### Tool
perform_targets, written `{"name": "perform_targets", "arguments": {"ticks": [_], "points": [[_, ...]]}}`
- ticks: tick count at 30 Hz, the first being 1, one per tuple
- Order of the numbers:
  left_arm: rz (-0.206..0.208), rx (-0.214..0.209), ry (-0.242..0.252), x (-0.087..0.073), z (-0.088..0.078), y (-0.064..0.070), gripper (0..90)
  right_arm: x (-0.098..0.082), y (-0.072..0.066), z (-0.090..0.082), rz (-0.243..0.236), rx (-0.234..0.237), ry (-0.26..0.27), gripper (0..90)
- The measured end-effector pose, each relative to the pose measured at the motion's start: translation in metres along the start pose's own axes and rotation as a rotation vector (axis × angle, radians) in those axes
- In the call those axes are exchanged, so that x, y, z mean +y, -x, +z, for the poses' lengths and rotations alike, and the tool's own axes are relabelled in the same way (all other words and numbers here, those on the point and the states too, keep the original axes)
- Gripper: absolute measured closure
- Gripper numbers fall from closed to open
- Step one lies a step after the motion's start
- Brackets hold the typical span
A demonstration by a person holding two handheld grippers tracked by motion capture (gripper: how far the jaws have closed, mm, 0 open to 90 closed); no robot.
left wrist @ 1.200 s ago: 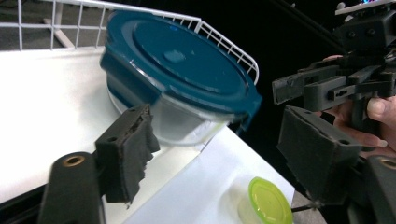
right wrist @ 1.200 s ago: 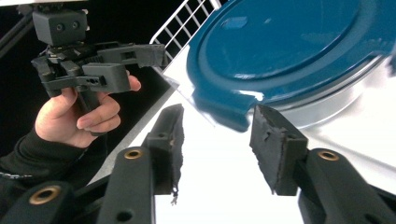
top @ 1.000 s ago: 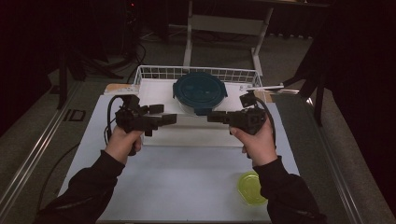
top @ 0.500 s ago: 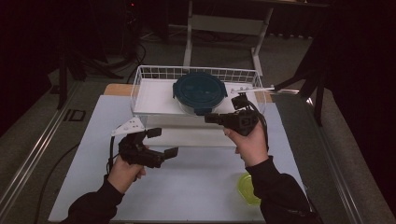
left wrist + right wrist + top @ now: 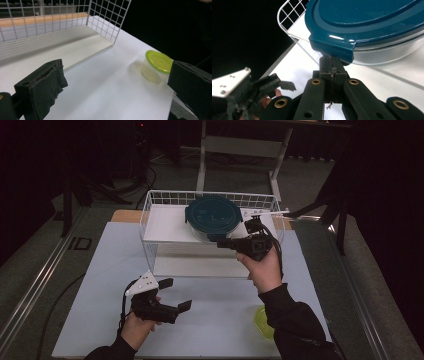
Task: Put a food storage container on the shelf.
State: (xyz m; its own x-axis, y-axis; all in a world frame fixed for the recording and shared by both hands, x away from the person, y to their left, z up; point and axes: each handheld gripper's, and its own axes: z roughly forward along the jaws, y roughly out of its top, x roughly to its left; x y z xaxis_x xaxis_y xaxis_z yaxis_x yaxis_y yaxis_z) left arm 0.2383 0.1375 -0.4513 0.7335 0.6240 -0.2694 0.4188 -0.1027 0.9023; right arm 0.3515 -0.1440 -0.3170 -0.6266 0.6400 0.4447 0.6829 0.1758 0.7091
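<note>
Left hand-held gripper (image 5: 172, 295): jaws spread wide with nothing between them, low at lower left of the high view.
Right hand-held gripper (image 5: 223, 241): jaws pressed together, tips at the teal-lidded container (image 5: 214, 218) in the wire basket (image 5: 150, 215).
Green-lidded cup (image 5: 155, 65): right of the left gripper's jaws, upright on the surface (image 5: 220, 320), nearest the right forearm.
Look: small, clear, lime lid.

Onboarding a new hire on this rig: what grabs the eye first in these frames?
First the round container with the dark teal lid, in the white wire basket at the far side of the table; the right gripper sits shut right under the lid's tab. Next, the left gripper, jaws wide and empty near the table's front edge, faces the small clear tub with a lime-green lid at the near right corner.
</note>
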Motion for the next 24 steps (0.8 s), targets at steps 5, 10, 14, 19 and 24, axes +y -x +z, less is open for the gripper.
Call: {"name": "perform_targets", "arguments": {"ticks": [5, 10, 14, 19, 24], "points": [[0.002, 0.015, 0.010, -0.011, 0.002, -0.001, 0.4, 0.004, 0.002, 0.003, 0.008, -0.005, 0.006, 89.6], [0.023, 0.026, 0.013, -0.014, 0.002, 0.001, 0.4, 0.009, 0.007, 0.007, 0.018, -0.010, 0.012, 89.6], [0.045, 0.031, 0.007, -0.015, 0.004, 0.003, 0.4, 0.011, 0.010, 0.010, 0.027, -0.021, 0.007, 88.9], [0.060, 0.027, 0.003, -0.015, 0.004, 0.004, 0.4, 0.010, 0.014, 0.012, 0.045, -0.005, 0.001, 86.6], [0.084, 0.022, 0.001, -0.014, 0.002, 0.004, 0.4, -0.001, 0.008, 0.001, 0.002, 0.015, 0.012, 76.4]]}}
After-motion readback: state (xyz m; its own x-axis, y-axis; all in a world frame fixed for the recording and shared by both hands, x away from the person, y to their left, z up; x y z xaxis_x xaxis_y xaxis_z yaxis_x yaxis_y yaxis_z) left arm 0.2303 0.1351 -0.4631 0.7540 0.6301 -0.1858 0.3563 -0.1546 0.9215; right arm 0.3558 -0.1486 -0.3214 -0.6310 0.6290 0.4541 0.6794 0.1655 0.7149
